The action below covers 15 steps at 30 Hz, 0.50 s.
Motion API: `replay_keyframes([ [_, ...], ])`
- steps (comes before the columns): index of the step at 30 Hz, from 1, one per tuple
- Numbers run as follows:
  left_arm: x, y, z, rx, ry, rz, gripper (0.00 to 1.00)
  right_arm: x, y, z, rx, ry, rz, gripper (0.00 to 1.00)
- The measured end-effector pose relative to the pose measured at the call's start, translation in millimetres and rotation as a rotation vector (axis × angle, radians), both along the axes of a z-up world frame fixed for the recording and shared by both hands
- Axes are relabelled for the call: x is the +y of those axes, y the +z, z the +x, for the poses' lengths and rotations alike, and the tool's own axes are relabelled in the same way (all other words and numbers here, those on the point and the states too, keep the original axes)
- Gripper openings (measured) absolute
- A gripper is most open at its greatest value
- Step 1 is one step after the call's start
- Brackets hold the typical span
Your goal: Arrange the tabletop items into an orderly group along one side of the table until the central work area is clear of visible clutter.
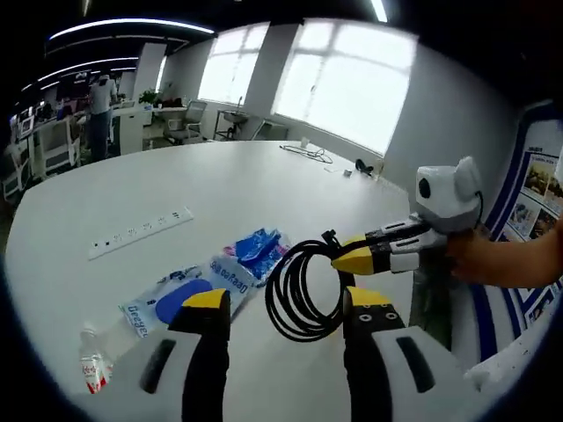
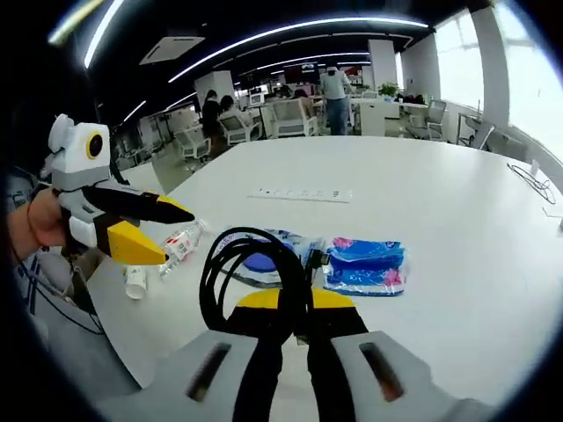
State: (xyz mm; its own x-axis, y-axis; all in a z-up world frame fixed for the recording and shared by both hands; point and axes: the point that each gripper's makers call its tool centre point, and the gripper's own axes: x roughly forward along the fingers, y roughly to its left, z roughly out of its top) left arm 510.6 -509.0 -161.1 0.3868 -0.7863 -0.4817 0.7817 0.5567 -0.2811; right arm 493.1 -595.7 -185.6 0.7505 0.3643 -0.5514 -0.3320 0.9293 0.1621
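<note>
Clamped shut in yellow-tipped right gripper (image 2: 295, 303): one coiled black cable (image 2: 251, 277), lifted above white table (image 2: 457, 220). Left gripper (image 1: 283, 306) wide open, empty. Two blue plastic packets (image 2: 363, 262), one clear bottle (image 2: 180, 242), one white power strip (image 2: 299, 193); open-plan office beyond.

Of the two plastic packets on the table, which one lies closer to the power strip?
The clear packet with a blue oval lies closer to the white power strip; the crumpled bright-blue packet sits beside the black coiled cable.
</note>
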Motion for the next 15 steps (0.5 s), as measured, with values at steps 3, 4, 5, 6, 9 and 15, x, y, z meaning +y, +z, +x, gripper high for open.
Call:
replay_keyframes([
  [3,-10,-2.6,3.3,0.005,-0.026,0.008,0.40,-2,4.1,0,-0.010,-0.011,0.013,0.06],
  [4,-11,-3.2,4.6,0.005,-0.026,0.011,0.38,-3,4.9,0,-0.011,-0.013,0.015,0.06],
  [5,-14,-3.6,5.9,0.007,-0.029,0.007,0.37,-4,5.9,0,-0.014,-0.016,0.018,0.06],
  [6,-17,-4.3,5.6,0.015,-0.036,0.002,0.35,-5,7.0,0,-0.017,-0.021,0.022,0.06],
  [9,-25,-7.2,4.5,0.028,-0.052,0.004,0.31,-9,7.9,0,-0.021,-0.025,0.023,0.06],
  [15,-36,-16.8,1.3,0.056,-0.083,0.011,0.21,-15,5.5,-1,-0.019,-0.036,0.032,0.06],
])
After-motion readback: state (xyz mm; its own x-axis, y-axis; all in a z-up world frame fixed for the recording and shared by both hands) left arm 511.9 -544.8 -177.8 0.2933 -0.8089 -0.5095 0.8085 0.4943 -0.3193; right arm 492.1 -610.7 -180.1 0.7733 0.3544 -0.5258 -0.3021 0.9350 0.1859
